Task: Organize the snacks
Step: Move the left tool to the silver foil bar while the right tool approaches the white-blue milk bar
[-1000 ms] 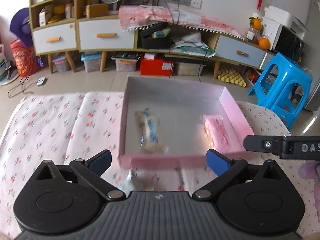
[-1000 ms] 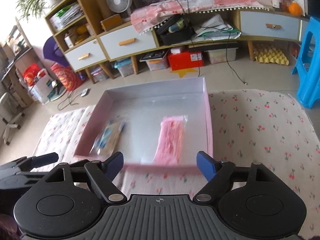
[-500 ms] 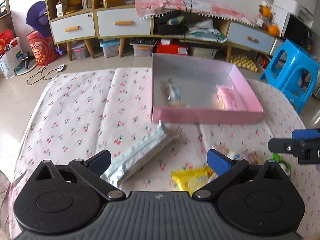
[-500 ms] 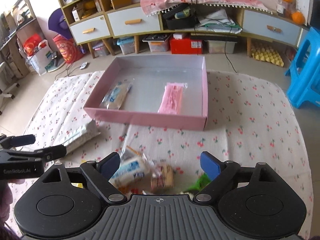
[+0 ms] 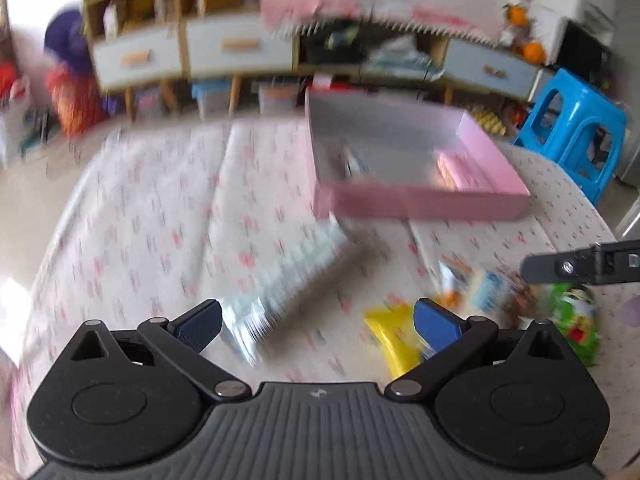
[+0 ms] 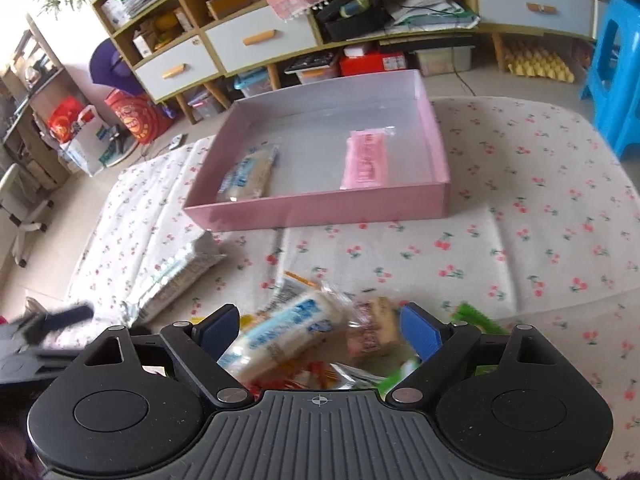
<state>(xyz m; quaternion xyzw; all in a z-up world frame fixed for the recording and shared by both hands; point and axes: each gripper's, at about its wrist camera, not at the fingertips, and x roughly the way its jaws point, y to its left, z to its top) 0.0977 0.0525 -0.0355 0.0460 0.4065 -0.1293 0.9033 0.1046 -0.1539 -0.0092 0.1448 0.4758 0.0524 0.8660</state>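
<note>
A pink box point(image 6: 320, 210) point(image 5: 424, 200) sits on the cherry-print cloth and holds a blue-white snack point(image 6: 246, 176) and a pink packet point(image 6: 366, 160). My right gripper point(image 6: 320, 330) is open, low over a pile of loose snacks: a blue-white bar point(image 6: 288, 334), a brown pack point(image 6: 372, 328) and a green pack point(image 6: 476, 316). My left gripper point(image 5: 318, 322) is open above the cloth, between a silver bag point(image 5: 288, 284) point(image 6: 176, 276) and a yellow pack point(image 5: 394, 336). The left wrist view is blurred by motion.
A blue stool point(image 5: 576, 128) stands right of the table. Cabinets with drawers point(image 6: 256, 40) line the far wall. The right gripper's finger point(image 5: 580, 266) shows at the right of the left wrist view, over the green pack point(image 5: 576, 316).
Both grippers pulled back from the box and dropped toward the near snack pile. The left gripper is still moving; the right one has closed in over the blue-white bar.
</note>
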